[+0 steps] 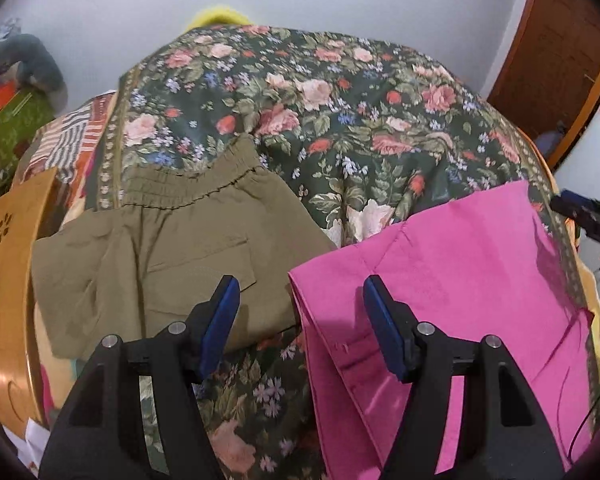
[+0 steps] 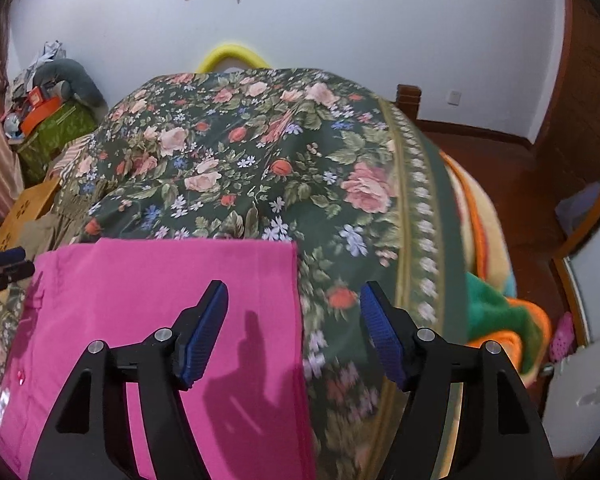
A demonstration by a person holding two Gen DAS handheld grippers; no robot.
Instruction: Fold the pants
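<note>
- I am holding both grippers over the bed; the left gripper [image 1: 298,300] is standing with its fingers released, gripping nothing, and the right gripper [image 2: 294,306] is likewise spread wide and empty.
- The pink pants [image 1: 452,280] are lying flat on the floral bedspread [image 1: 340,112], already doubled into a smooth slab with a straight far edge.
- The olive pants [image 1: 160,256], elastic waistband gathered and a flap pocket showing, are lying just beside them to the left, apart.
- I am judging that the pink pair is between folds; the next move calls for pinching an edge with both grippers.
- The pink cloth looks thin and limp, so it may sag when lifted.
</note>
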